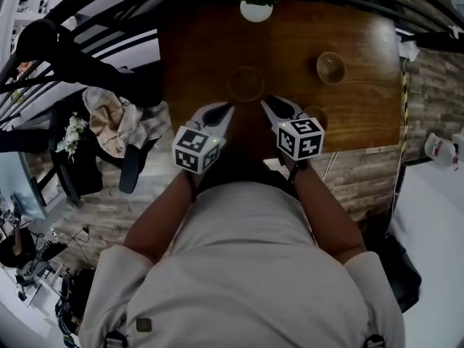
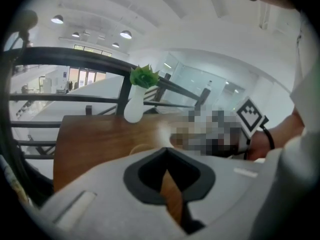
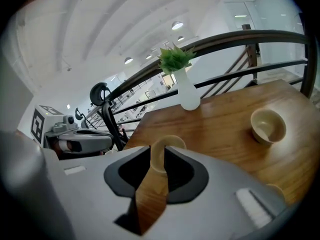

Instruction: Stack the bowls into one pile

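Right gripper (image 3: pixel 158 156) closest to the lens: jaws a narrow slit apart, holding nothing. The middle bowl (image 3: pixel 168 145) shows through the gap, beyond the tips. Left gripper (image 2: pixel 166 151): tips together, empty, over the table (image 2: pixel 90 144).

No bowl stacked yet. Three bowls, all upright and well apart. The middle one sits ahead of both grippers, the far bowl (image 1: pixel 330 67) out to the right. The near bowl (image 1: pixel 316 113) is by the table's front edge, just beside my right gripper.

Risks, as I judge them:
- Swinging right could nudge the near bowl off the edge.
- A rim pinch on smooth, rounded walls may slip or tip.

Bowls look small, tan, glossy and alike, so they should nest.
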